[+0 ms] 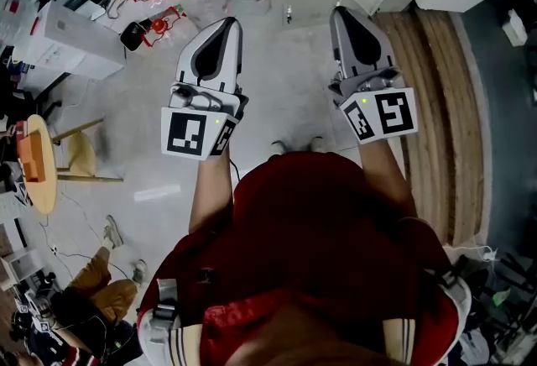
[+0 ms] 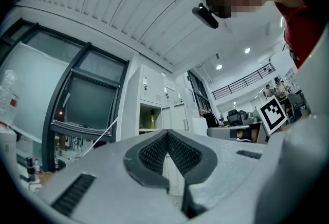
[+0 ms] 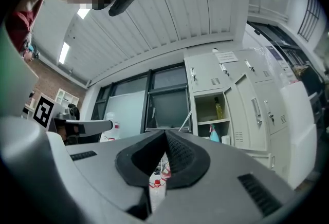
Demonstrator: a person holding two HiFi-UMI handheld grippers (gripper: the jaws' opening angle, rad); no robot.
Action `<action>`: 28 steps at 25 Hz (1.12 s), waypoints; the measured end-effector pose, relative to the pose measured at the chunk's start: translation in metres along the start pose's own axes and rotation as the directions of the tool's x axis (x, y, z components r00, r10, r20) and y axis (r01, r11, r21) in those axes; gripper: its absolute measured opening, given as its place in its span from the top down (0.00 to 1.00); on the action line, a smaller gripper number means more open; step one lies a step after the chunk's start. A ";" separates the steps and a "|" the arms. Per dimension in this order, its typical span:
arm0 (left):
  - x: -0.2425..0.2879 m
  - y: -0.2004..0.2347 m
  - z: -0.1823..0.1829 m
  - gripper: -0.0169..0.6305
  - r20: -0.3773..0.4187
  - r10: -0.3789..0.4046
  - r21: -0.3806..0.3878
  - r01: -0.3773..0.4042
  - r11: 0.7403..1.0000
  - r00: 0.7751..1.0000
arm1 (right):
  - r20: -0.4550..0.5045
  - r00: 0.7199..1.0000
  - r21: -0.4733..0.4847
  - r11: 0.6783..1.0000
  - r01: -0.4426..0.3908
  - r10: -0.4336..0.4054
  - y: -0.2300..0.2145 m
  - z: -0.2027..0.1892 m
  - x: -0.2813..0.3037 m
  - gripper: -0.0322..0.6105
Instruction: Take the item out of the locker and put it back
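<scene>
Both hand-held grippers are clenched shut and empty. The left gripper (image 1: 225, 27) and right gripper (image 1: 342, 16) are held out side by side ahead of a person in a red top. The locker (image 3: 204, 78) stands well apart from them, one compartment open. Inside, a yellow bottle (image 3: 219, 109) stands on the upper shelf and a blue spray bottle (image 3: 214, 134) below it. The task appears to be at its approach step, with nothing taken out yet. Next, the person likely needs to step closer, open one gripper's jaws, and line them up around an upright bottle.
</scene>
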State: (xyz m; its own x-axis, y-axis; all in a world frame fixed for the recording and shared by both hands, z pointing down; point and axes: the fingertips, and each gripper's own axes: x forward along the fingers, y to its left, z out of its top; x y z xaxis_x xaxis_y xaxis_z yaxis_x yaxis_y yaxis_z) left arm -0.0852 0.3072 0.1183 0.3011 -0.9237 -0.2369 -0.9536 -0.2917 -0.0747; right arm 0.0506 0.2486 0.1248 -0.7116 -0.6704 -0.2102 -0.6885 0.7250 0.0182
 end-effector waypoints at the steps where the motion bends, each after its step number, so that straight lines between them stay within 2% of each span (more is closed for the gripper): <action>1: -0.001 0.003 -0.001 0.96 -0.001 -0.003 -0.001 0.003 1.000 1.000 | -0.001 1.000 0.000 1.000 0.003 -0.003 0.003 -0.002 0.002 0.95; 11: -0.011 0.026 -0.008 0.96 0.004 -0.064 -0.011 0.064 0.998 0.998 | -0.003 0.998 0.002 0.998 0.061 -0.061 0.023 -0.012 0.011 0.95; 17: -0.007 0.037 -0.005 0.96 0.016 -0.089 -0.016 0.090 0.996 0.996 | -0.017 0.998 -0.002 0.998 0.067 -0.067 0.029 -0.013 0.020 0.95; 28: 0.010 0.053 -0.011 0.96 0.021 -0.091 -0.021 0.091 0.996 0.996 | -0.080 0.996 -0.003 0.999 0.034 -0.035 0.017 -0.030 0.047 0.74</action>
State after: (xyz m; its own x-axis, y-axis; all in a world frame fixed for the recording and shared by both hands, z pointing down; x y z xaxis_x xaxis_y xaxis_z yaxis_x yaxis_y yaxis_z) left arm -0.1324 0.2797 0.1225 0.3866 -0.8878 -0.2496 -0.9218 -0.3801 -0.0755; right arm 0.0011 0.2246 0.1449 -0.6963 -0.7055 -0.1319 -0.7130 0.7010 0.0142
